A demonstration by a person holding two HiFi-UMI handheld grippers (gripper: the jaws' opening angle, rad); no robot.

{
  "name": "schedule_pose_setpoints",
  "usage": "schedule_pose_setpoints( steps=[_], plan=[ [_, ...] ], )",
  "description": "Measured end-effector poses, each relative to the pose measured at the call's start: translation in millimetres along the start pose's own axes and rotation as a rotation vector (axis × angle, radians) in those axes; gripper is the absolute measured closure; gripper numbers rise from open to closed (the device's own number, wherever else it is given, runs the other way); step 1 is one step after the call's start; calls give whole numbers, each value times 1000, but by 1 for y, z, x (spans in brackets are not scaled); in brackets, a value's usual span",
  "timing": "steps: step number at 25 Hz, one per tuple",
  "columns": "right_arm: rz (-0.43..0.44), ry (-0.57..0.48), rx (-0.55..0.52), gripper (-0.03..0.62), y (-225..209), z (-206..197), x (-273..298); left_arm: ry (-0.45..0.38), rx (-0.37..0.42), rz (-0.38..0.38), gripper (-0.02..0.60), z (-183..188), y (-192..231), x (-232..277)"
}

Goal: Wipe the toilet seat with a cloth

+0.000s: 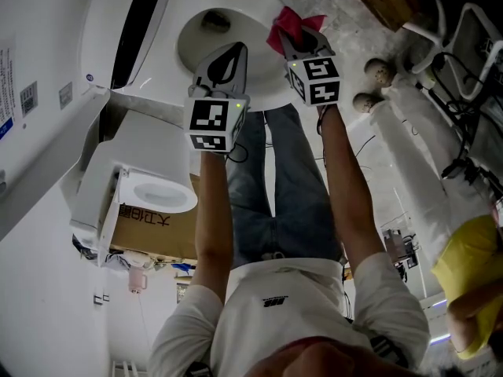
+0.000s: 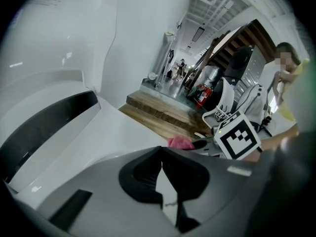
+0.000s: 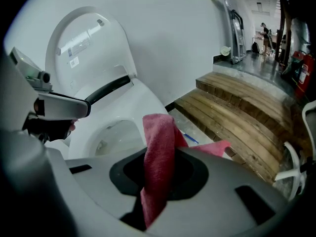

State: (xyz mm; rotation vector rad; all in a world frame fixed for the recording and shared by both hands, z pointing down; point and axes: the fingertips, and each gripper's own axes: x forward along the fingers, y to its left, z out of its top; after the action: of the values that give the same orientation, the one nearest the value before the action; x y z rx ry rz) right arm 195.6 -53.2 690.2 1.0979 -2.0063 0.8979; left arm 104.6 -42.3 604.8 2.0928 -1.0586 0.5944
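Note:
The white toilet (image 1: pixel 263 93) is at the top of the head view, with its lid (image 1: pixel 118 22) raised. My right gripper (image 1: pixel 302 34) is shut on a red cloth (image 1: pixel 292 23) and hovers at the bowl's right rim. In the right gripper view the cloth (image 3: pixel 158 162) hangs bunched between the jaws of that gripper (image 3: pixel 160 147), with the open bowl (image 3: pixel 113 132) just beyond. My left gripper (image 1: pixel 236 47) is over the bowl's near side, jaws together with nothing between them. The left gripper view shows its shut tips (image 2: pixel 162 149) above the white seat (image 2: pixel 113 132), with the cloth (image 2: pixel 180 142) to the right.
A cardboard box (image 1: pixel 153 226) with a white fixture (image 1: pixel 161 191) on it stands to the left. A wooden step platform (image 3: pixel 247 107) lies behind the toilet. A person in yellow (image 1: pixel 471 273) and a white frame with cables (image 1: pixel 464 38) are on the right.

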Motion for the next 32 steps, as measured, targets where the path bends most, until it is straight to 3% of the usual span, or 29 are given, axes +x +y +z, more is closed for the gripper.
schedule_pose_setpoints(
  steps=[32],
  plan=[
    [56,-30,-94,543,53,78,66,-112,-122,88,571,24,77,-26]
  ],
)
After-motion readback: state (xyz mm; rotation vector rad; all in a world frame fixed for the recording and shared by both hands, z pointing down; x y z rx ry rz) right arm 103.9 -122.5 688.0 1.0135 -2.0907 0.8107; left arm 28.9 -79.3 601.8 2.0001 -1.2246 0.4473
